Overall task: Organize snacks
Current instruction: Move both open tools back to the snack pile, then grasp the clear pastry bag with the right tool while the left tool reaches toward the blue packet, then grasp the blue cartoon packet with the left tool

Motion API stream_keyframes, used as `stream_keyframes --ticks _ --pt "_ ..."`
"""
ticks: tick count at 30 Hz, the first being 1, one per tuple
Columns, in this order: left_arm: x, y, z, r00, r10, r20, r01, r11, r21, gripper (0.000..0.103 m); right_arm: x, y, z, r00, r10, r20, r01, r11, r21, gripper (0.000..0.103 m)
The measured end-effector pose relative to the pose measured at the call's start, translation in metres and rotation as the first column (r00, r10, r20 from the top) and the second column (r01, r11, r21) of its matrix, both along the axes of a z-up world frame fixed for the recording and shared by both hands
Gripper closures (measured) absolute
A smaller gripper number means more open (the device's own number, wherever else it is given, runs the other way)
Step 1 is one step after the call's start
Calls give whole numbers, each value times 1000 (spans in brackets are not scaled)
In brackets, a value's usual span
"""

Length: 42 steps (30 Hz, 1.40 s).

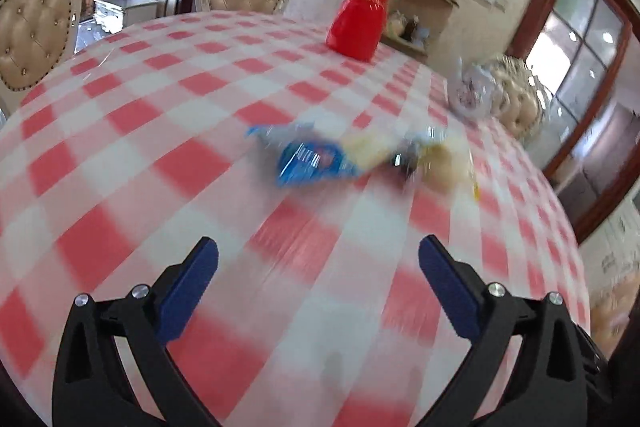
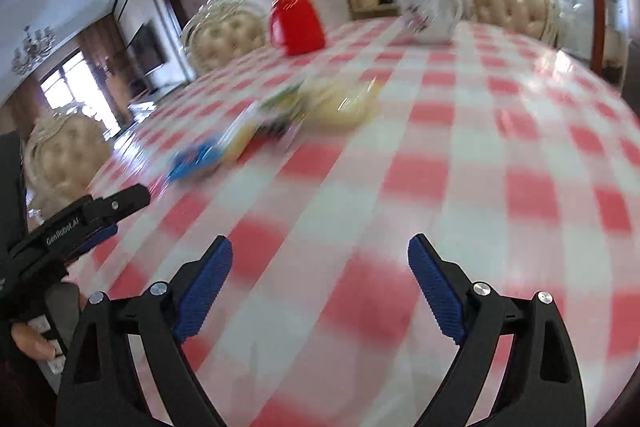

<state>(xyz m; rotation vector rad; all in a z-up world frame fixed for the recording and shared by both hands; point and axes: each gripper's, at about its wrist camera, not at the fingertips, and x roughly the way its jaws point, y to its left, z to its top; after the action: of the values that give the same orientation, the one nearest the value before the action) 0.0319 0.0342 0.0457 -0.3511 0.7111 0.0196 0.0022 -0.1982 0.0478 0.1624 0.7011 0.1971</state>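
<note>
1. Fingers on your left gripper point(image 1: 319, 247) and right gripper point(image 2: 320, 247) are spread wide, holding nothing
2. Snack packets point(image 1: 316, 161) lie clustered mid-table, well ahead
3. Rushing in risks scattering them toward the red jar point(image 1: 359, 19)

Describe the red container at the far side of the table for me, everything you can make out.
The red container looks like glossy opaque plastic: a wide squat body narrowing to a shoulder, topped by a smaller blocky red cap that appears closed. It stands upright on the red-and-white checked tablecloth, near the table's far edge, well beyond the pile of snack packets. Nothing touches it; the white teapot sits apart to its right. Neither gripper is near it. Motion blur hides any label or finer detail.
</note>
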Motion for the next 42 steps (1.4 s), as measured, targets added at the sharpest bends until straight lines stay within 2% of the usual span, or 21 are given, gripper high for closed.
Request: stream_keyframes --ticks 2,5,8,12,18,21,23,26,27,28,30,34,37,39,42 --pt "21 -4 0 999 48 24 -48 999 -14 3 27 -3 5 999 -14 47 16 999 -50 16" --pt "36 1 -1 995 84 63 -80 995 -62 3 65 -1 7 998 -8 59 17 988 -154 16" --pt "43 3 -8 998 38 51 -35 998 -57 3 99 9 6 997 43 59 -27 967 -254 17" --pt "42 7 -13 999 25 42 -23 998 -54 3 141 30 4 990 139 4 -130 935 -329 18" --pt "39 4 -11 998 -3 57 7 997 -73 2 192 70 -9 971 222 -87 -237 859 -454 20" --pt "40 -2 -11 998 -28 56 32 998 -61 2 216 79 -18 966 224 -128 -258 858 -444 30" --pt "40 -3 -11 997 -37 67 41 997 -59 2 222 84 -24 962 232 -145 -272 859 -434 40" --pt "42 -2 -12 998 -34 61 38 998 -57 2 206 87 -20 963 254 -95 -269 858 -437 63" --pt "42 0 -12 998 -27 60 31 997 -66 2 196 86 -16 958 274 -82 -283 865 -414 66" --pt "42 3 -12 998 -14 58 18 998 -68 2 184 84 -13 952 299 -68 -302 873 -384 66" --pt "43 8 -13 999 14 46 -11 998 -65 2 155 82 -12 937 344 -64 -342 862 -374 67" --pt "45 26 -18 996 87 -7 -87 993 -78 2 100 63 -19 922 367 -123 -387 873 -296 67" --pt "45 33 -20 994 106 -39 -109 991 -80 2 60 44 -23 925 353 -141 -375 909 -182 67" --pt "46 31 -21 994 95 -55 -98 994 -52 2 47 36 -25 930 340 -142 -354 930 -94 67" --pt "48 22 -21 996 59 -72 -59 998 -5 2 35 34 -23 944 309 -111 -319 944 -80 67"
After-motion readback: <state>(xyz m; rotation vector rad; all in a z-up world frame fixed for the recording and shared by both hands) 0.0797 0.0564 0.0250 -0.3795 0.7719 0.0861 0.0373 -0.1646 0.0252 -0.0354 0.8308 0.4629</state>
